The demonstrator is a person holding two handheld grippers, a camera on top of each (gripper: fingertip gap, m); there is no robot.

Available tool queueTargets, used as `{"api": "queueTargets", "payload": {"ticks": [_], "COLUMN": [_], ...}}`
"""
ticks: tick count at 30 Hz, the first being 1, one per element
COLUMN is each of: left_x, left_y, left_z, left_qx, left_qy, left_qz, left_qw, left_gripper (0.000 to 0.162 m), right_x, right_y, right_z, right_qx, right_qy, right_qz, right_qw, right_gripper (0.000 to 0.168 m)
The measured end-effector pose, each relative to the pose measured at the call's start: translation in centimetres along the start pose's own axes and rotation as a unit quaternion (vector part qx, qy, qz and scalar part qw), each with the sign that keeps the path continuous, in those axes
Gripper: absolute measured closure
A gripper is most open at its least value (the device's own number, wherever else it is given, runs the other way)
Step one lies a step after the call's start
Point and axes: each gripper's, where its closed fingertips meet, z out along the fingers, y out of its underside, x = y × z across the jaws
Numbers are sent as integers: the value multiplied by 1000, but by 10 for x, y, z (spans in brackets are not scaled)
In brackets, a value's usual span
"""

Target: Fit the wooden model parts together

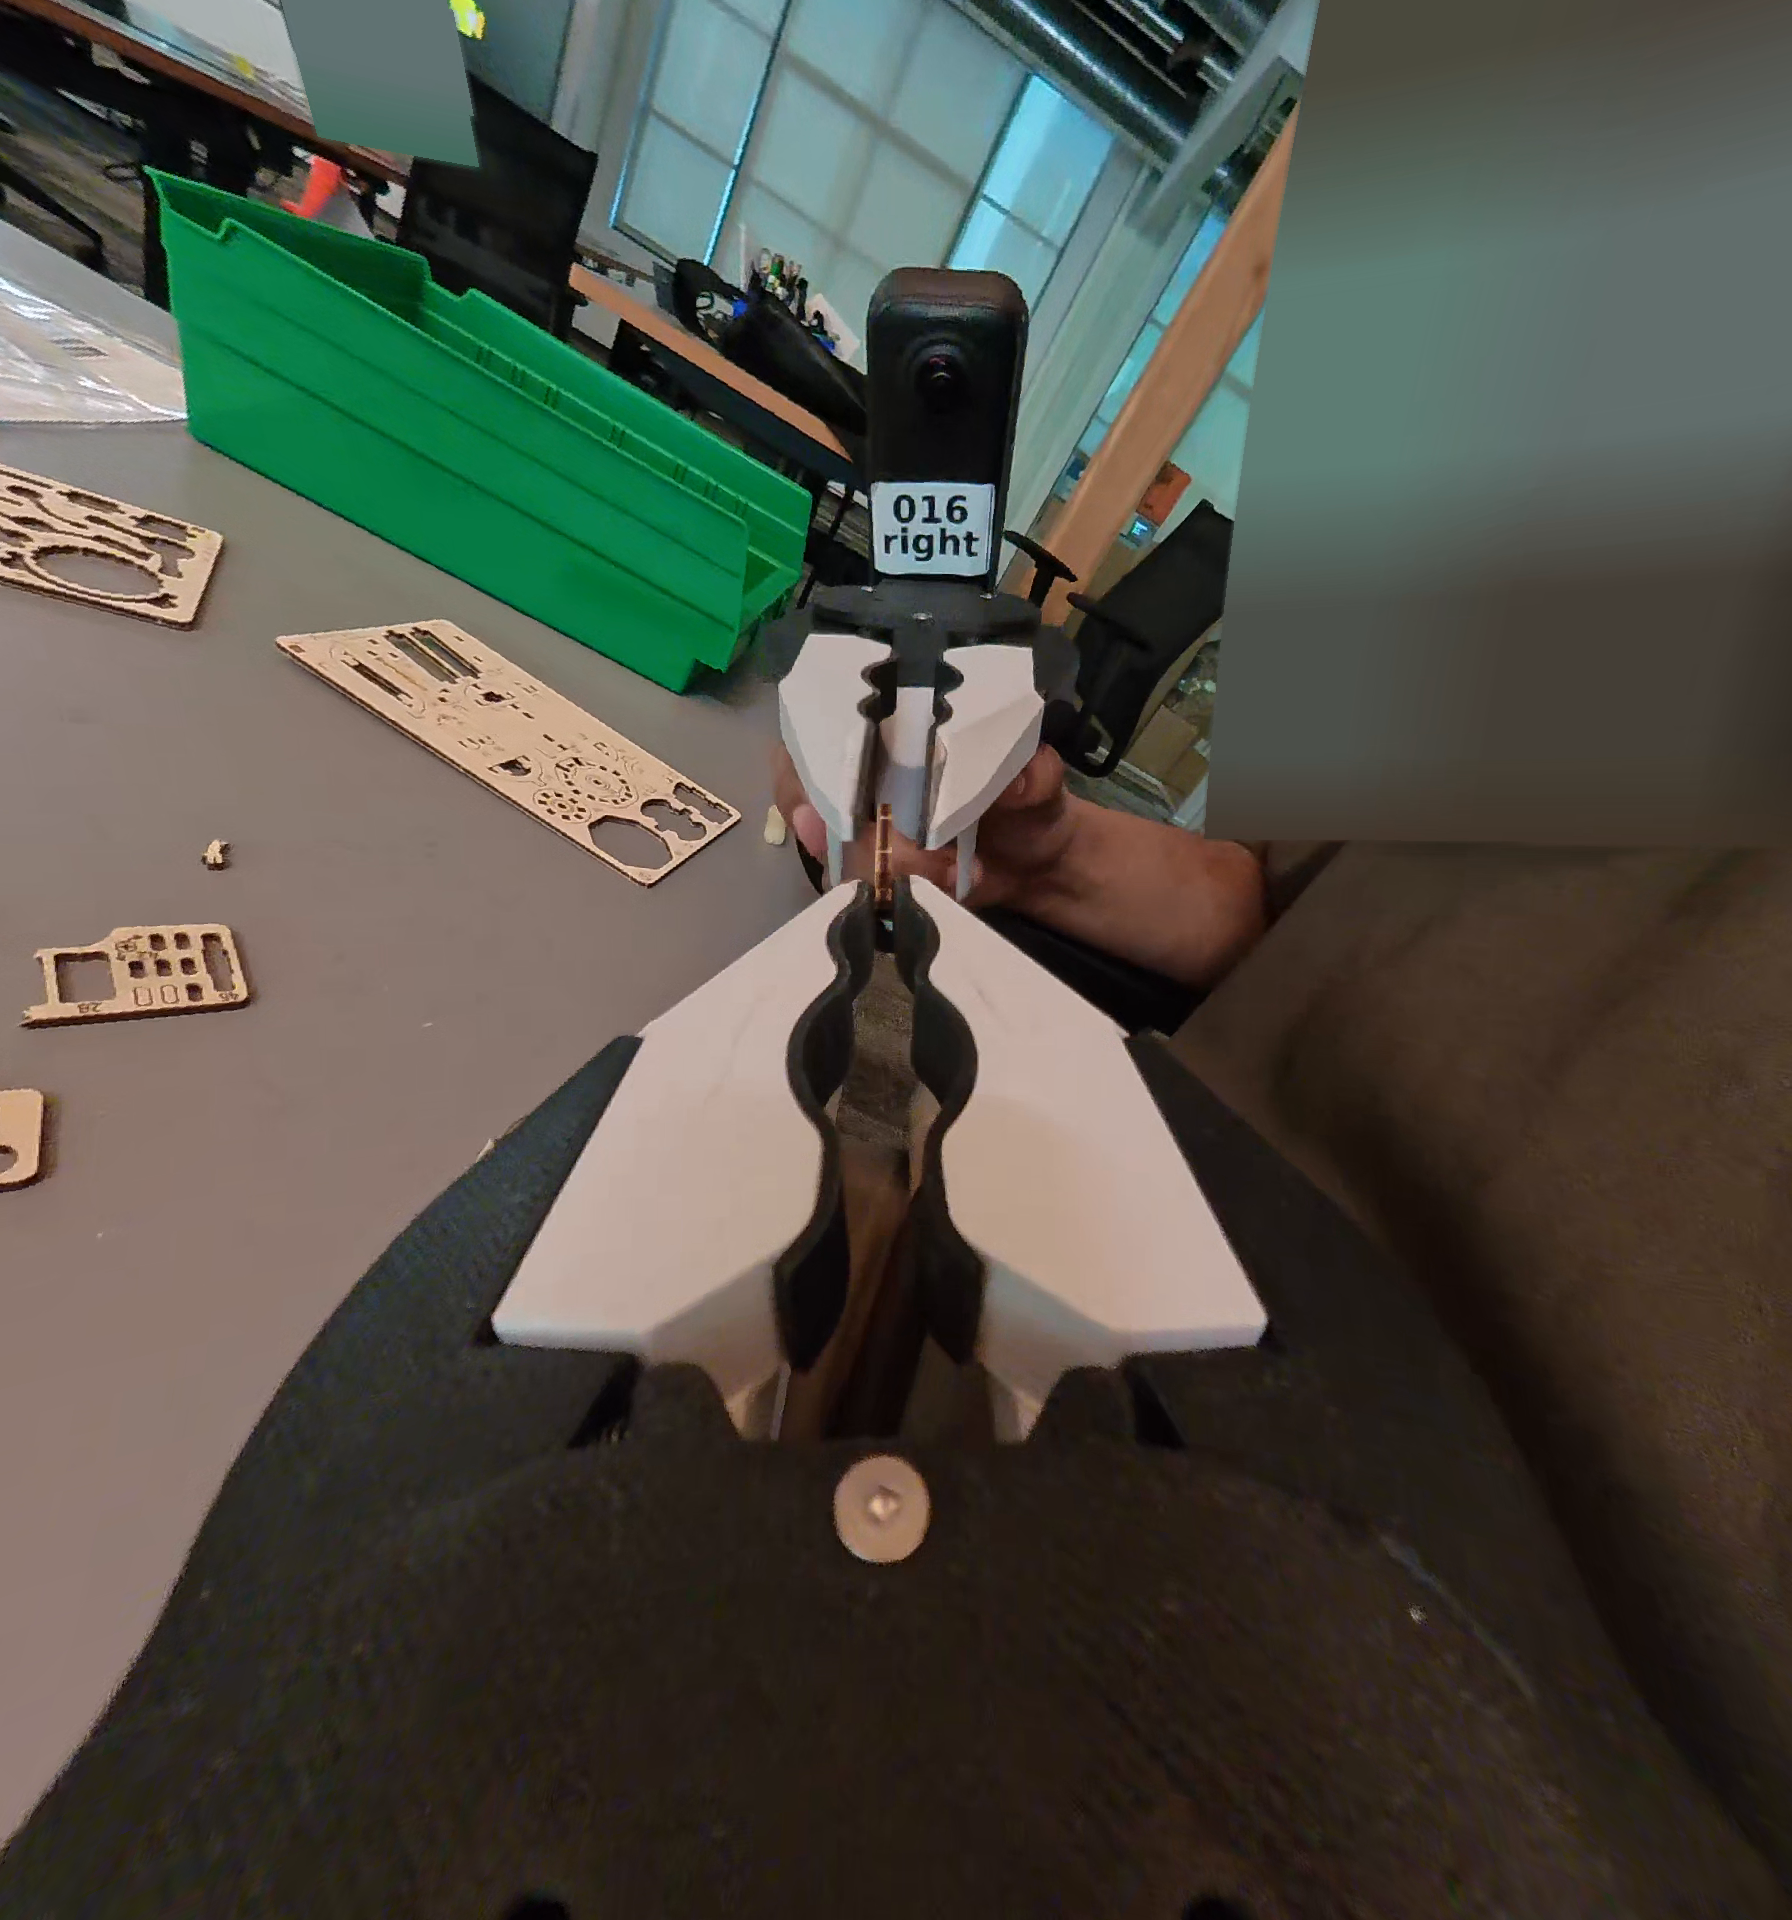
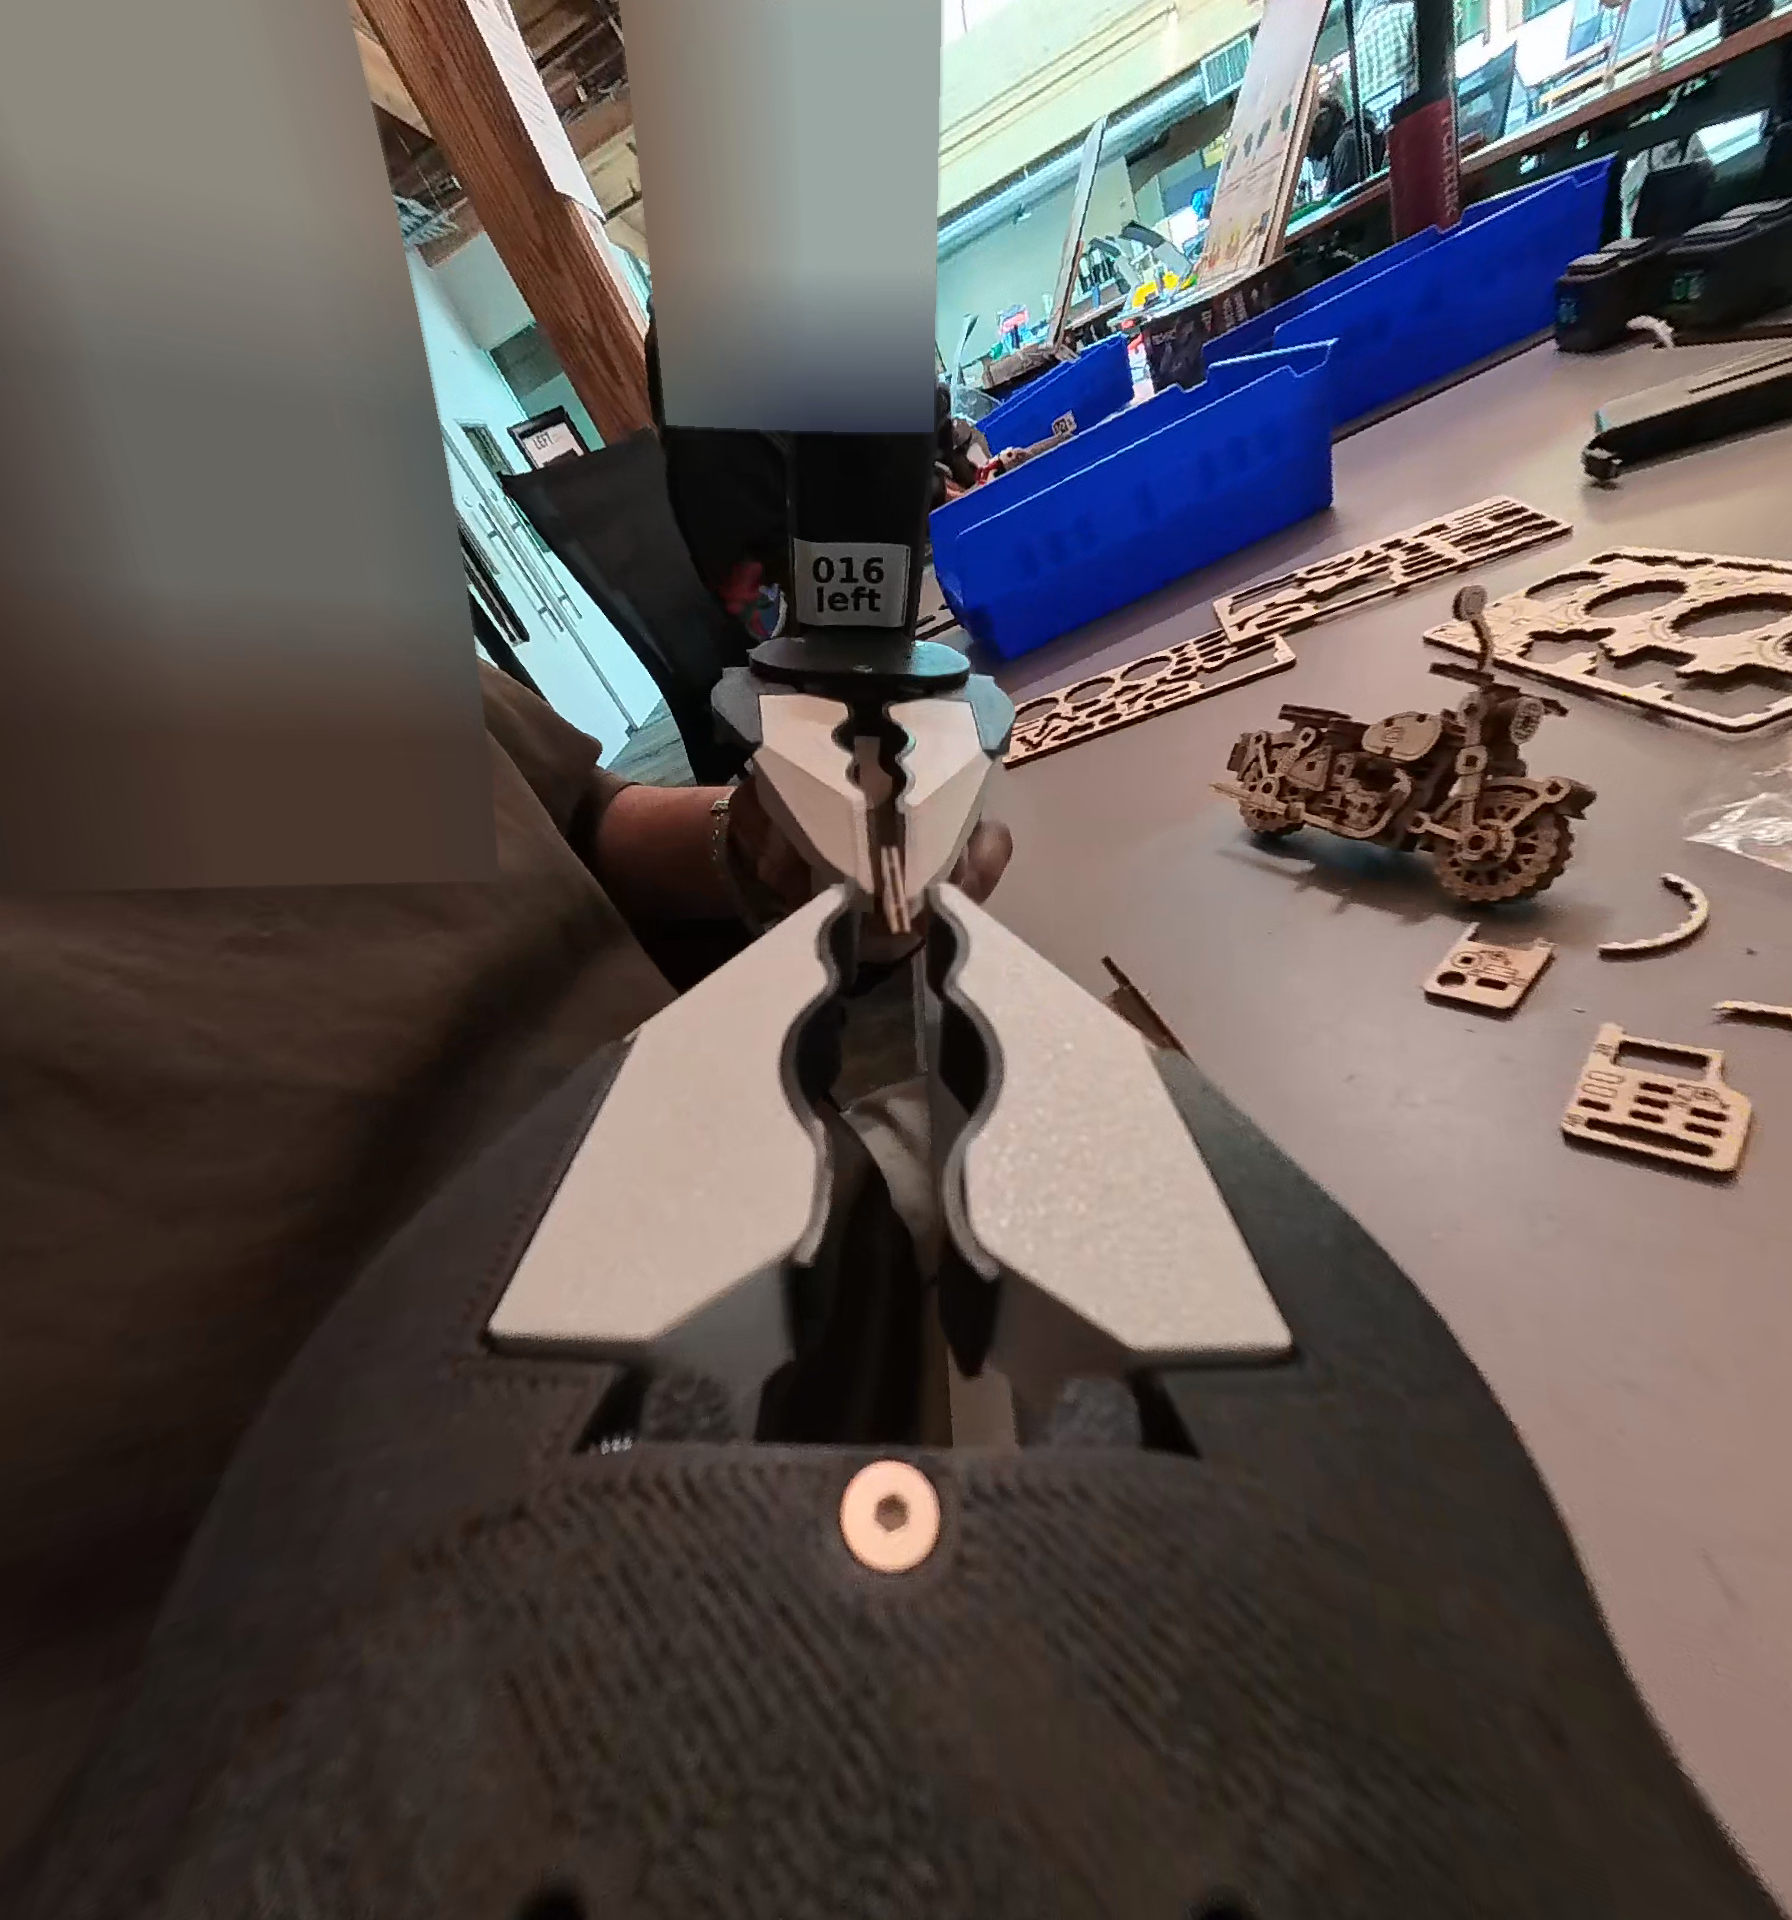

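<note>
My two grippers face each other tip to tip above the grey table's near edge. My left gripper (image 1: 884, 902) is shut on a thin wooden part (image 1: 884, 847) seen edge-on. My right gripper (image 2: 888, 912) is shut on another thin wooden part (image 2: 896, 885), also edge-on. The two parts meet between the tips; how they sit together is too small to tell. The right gripper (image 1: 897, 868) shows opposite in the left wrist view, and the left gripper (image 2: 884, 868) in the right wrist view. A built wooden motorcycle model (image 2: 1406, 795) stands on the table to the right.
A green bin (image 1: 456, 436) and punched wooden sheets (image 1: 507, 727) lie on the grey table (image 1: 352, 1143), with loose cut parts (image 1: 144, 971). Blue bins (image 2: 1131, 509), more wooden sheets (image 2: 1650, 634), small loose parts (image 2: 1656, 1112) and a clear plastic bag (image 2: 1785, 800) show in the right wrist view. A person sits close behind. The grippers are tip to tip, or close to it. The built wooden motorcycle model (image 2: 1406, 795) is about 20 cm from both grippers' fingertips.
</note>
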Motion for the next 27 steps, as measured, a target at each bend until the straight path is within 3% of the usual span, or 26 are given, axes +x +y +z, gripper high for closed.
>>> {"api": "queueTargets", "payload": {"ticks": [2,11,20,24,27], "left_x": [1,3,2,-17,-37], "left_y": [0,-2,-2,-13,11], "left_z": [0,-1,-2,-14,-18], "left_qx": [2,9,7,2,-105], "left_qy": [3,8,2,-79,-142], "left_qz": [-2,6,25,89,138], "left_qw": [1000,1000,1000,993,974], "left_gripper": [162,162,159,108,70], "right_x": [0,0,-1,13,23], "right_y": [-1,2,1,-10,-18], "right_z": [0,0,-1,-16,-30], "right_qx": [0,-5,-7,12,32], "right_qy": [3,-10,-5,35,54], "right_qz": [-3,16,9,0,3], "right_qw": [1000,1000,1000,999,998], "right_gripper": [166,160,168,167,167]}}
